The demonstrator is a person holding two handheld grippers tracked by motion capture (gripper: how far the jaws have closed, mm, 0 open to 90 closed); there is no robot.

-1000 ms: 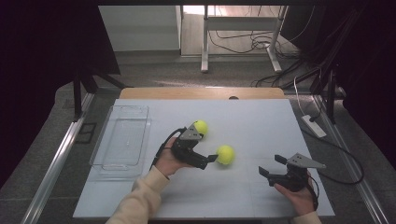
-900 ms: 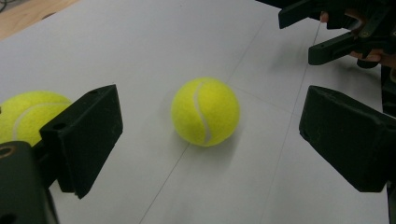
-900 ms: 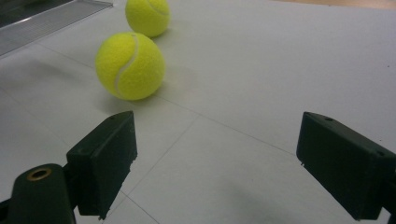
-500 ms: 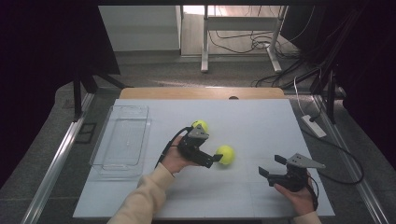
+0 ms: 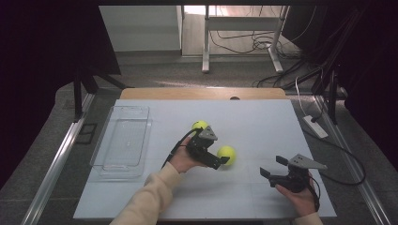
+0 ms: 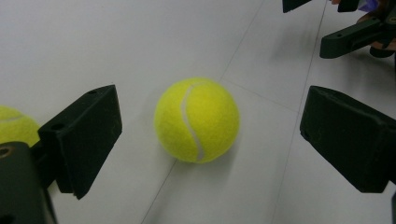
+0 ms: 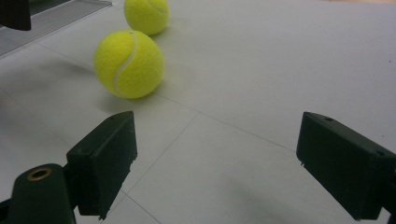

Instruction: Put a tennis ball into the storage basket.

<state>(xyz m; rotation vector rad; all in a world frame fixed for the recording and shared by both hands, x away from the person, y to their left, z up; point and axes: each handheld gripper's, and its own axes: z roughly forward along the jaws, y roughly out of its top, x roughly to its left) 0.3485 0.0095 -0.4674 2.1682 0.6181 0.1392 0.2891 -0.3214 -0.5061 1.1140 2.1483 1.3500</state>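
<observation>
The left gripper (image 5: 224, 161) is held low over the white surface (image 5: 263, 122), the forearm coming from the bottom edge and pointing toward the right. Its jaws are spread wide and nothing is between them yet; the near tennis ball (image 5: 226, 154) lies on the surface just in front of them, near the middle. The right gripper (image 5: 272, 166) rests lower at the right side, in the person's right hand (image 5: 296, 197), with its jaws also spread and empty.

There are two tennis balls: the near one, and a far tennis ball (image 5: 200, 125) just behind the left gripper. One clear plastic tray (image 5: 123, 140) stands at the left.

The left gripper view shows the white seam of the near tennis ball (image 6: 196, 120) clearly, and the right gripper's black jaws at the top right corner. The right gripper view shows both balls side by side, apart.
</observation>
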